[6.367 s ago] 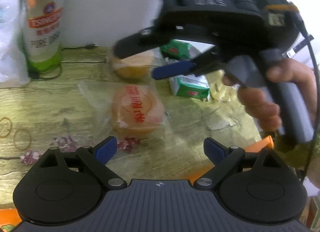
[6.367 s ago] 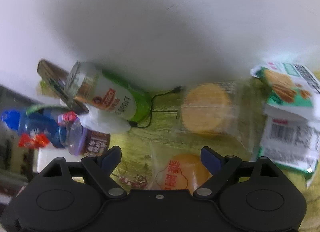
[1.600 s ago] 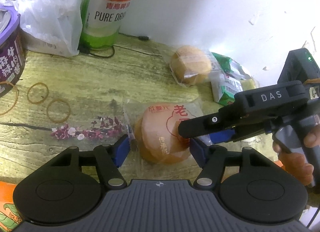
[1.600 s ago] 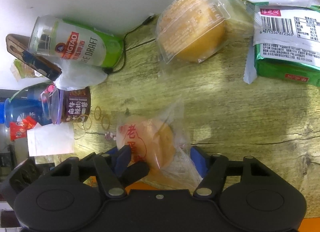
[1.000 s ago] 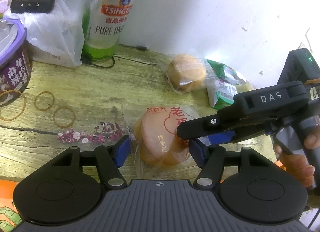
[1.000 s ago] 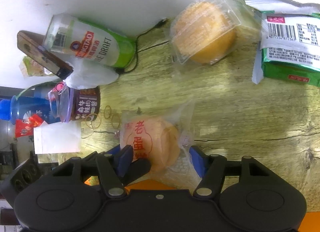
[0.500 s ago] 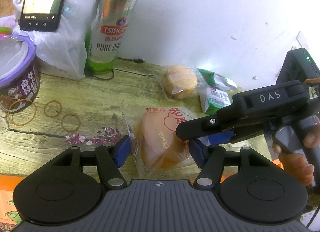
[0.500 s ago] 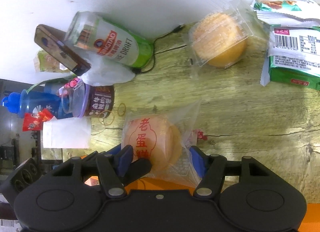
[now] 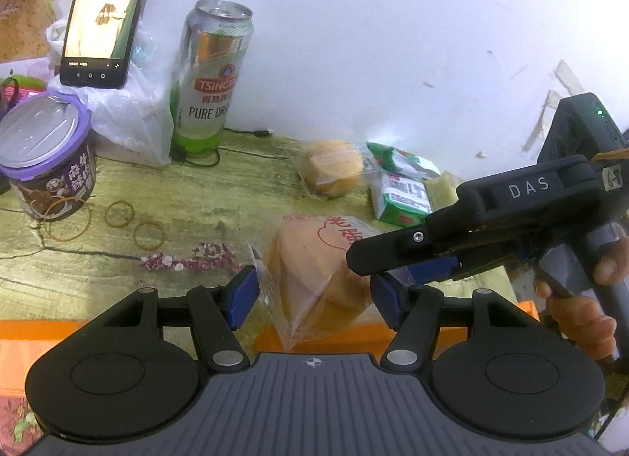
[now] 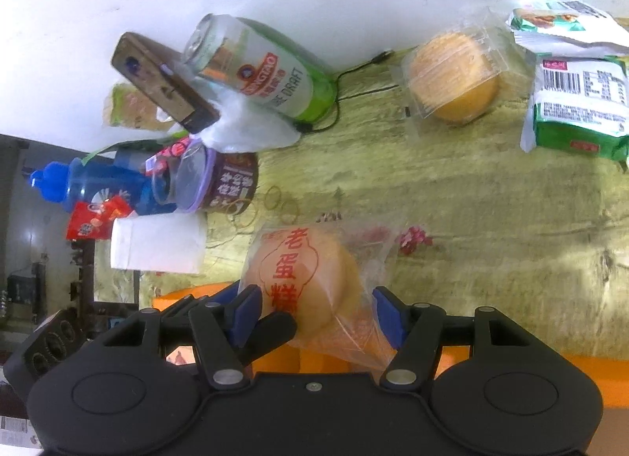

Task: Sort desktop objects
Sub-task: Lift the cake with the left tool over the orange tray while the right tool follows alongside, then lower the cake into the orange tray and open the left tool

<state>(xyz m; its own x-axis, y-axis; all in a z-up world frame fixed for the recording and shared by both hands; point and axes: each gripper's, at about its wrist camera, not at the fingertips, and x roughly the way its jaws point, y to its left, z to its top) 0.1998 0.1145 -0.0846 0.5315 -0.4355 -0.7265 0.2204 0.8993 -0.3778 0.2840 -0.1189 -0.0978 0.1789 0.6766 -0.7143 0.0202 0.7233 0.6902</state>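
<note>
A plastic-wrapped round cake with red characters [image 9: 314, 267] [image 10: 302, 271] hangs above the wooden table [image 9: 196, 188], held from two sides. My left gripper [image 9: 314, 296] is shut on it, blue pads against the wrapper's left and right. My right gripper [image 10: 316, 312] is shut on the same cake; in the left wrist view the right gripper [image 9: 393, 269] reaches in from the right with a hand on its handle. One left finger [image 10: 275, 328] shows beside the right gripper's left pad. A second wrapped cake [image 9: 332, 167] [image 10: 452, 76] lies near the wall.
Green snack packs [image 9: 401, 188] [image 10: 578, 110] lie right of the second cake. A beer can [image 9: 208, 78], a propped phone [image 9: 106, 11], a purple-lidded can [image 9: 43, 157] and rubber bands [image 9: 118, 214] stand left. An orange box [image 9: 334, 334] sits below the cake.
Both grippers have risen together with the cake between them, so it is off the table. The can, the phone and the packs look smaller and farther.
</note>
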